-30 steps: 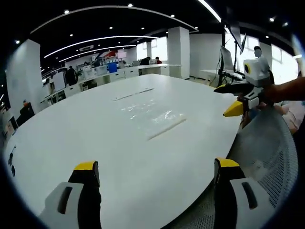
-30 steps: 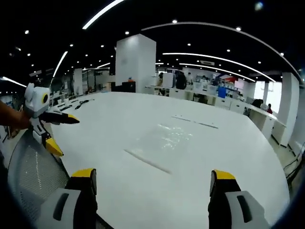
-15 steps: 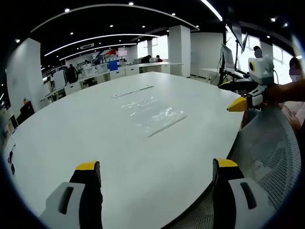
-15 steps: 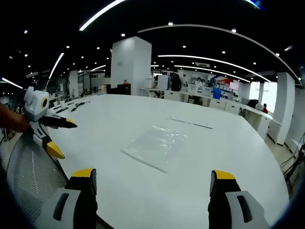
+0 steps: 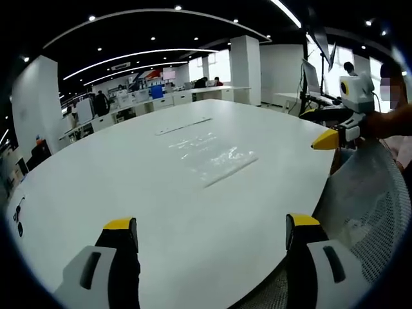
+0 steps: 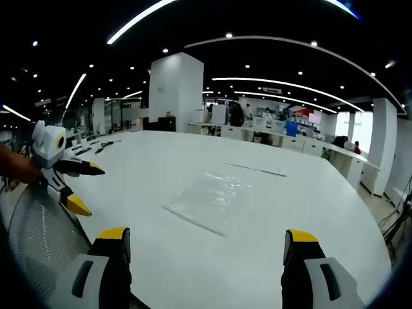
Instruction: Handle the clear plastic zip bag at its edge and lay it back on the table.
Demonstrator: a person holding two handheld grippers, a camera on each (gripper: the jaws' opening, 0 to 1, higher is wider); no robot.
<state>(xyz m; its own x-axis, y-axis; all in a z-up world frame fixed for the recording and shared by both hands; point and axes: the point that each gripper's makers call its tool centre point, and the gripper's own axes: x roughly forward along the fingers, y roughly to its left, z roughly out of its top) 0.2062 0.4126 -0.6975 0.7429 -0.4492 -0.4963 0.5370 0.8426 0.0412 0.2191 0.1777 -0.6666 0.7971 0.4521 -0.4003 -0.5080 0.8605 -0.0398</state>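
The clear zip bag (image 5: pixel 215 158) (image 6: pixel 209 199) lay flat on the white table (image 5: pixel 129 187) (image 6: pixel 309 212), well ahead of the jaws and centred between them in both views, untouched. Left gripper (image 5: pixel 209 228) (image 6: pixel 80 187) and right gripper (image 6: pixel 206 241) (image 5: pixel 328 127) were both spread wide, holding nothing. Risk, as I judged it: the thin, near-invisible film sat flush on the top, so jaws could skid or miss the edge; no readable writing or labels.

Bright, even illumination from ceiling strip lights (image 6: pixel 138 16) and windows (image 5: pixel 360 67). Glare on the table (image 5: pixel 96 174). Strong fisheye curvature at edges; focus is sharp throughout.
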